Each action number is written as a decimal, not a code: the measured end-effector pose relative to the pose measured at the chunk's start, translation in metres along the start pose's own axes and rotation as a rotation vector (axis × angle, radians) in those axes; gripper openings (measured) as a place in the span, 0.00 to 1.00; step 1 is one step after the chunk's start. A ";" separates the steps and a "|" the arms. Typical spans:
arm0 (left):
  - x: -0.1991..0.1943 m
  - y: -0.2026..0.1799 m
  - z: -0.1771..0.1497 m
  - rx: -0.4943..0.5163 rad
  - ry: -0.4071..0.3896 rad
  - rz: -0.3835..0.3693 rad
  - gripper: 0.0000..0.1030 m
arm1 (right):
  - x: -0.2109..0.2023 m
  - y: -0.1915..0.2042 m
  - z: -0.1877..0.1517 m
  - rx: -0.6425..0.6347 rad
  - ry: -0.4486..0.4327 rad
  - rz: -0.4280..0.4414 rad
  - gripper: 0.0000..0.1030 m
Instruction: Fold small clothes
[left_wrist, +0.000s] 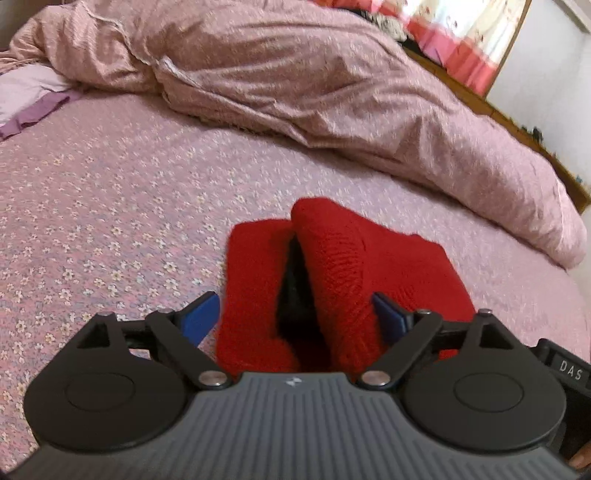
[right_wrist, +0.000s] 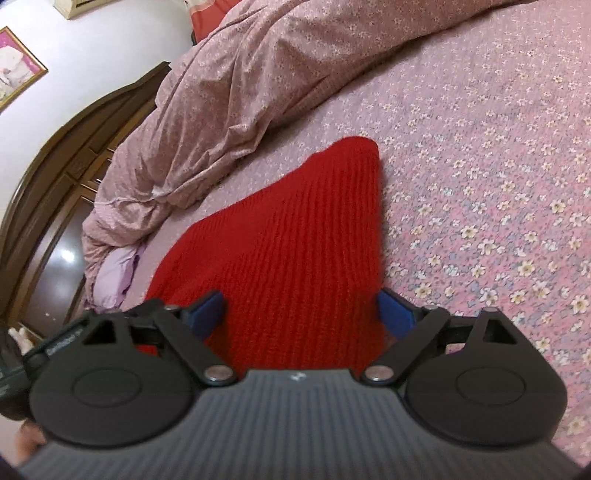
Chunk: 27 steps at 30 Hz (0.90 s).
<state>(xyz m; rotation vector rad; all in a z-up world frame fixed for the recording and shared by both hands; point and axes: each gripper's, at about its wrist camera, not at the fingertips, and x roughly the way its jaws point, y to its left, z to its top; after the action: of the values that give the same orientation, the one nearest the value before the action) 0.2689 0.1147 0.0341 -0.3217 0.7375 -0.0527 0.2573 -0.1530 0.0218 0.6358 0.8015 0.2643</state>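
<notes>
One red knit garment (left_wrist: 343, 266) lies on the bed (left_wrist: 110, 206) between both pairs of tongs I am working. My left tongs (left_wrist: 295, 314) stand apart, blue pads (left_wrist: 201, 317) on either side of the cloth; one fold rises in a ridge ahead of them, and a dark opening shows between two layers. My right tongs (right_wrist: 301, 314) are likewise spread, the ribbed red knit (right_wrist: 295, 240) running forward between the pads and narrowing to a rounded corner ahead. I cannot tell whether any pad presses the fabric; its near edge is hidden under the grey ribbed tool bodies. One crumpled pink quilt (left_wrist: 295, 81) is heaped beyond the left tongs. A lilac cloth (left_wrist: 26, 96) sits far left of them, cut off by the frame. The bedsheet is flower-printed; edges are blurred.
</notes>
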 end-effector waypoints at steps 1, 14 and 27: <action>0.000 0.000 -0.001 0.002 -0.007 0.001 0.88 | 0.004 0.000 -0.001 -0.002 0.016 0.009 0.96; 0.051 0.034 -0.011 -0.337 0.141 -0.163 0.97 | 0.038 -0.020 0.004 0.161 0.133 0.111 1.00; 0.037 0.015 -0.013 -0.321 0.141 -0.296 0.79 | 0.004 -0.009 0.001 0.102 0.060 0.177 0.76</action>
<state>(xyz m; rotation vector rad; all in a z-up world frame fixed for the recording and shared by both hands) 0.2861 0.1196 -0.0038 -0.7389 0.8342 -0.2405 0.2604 -0.1590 0.0143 0.7994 0.8213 0.4078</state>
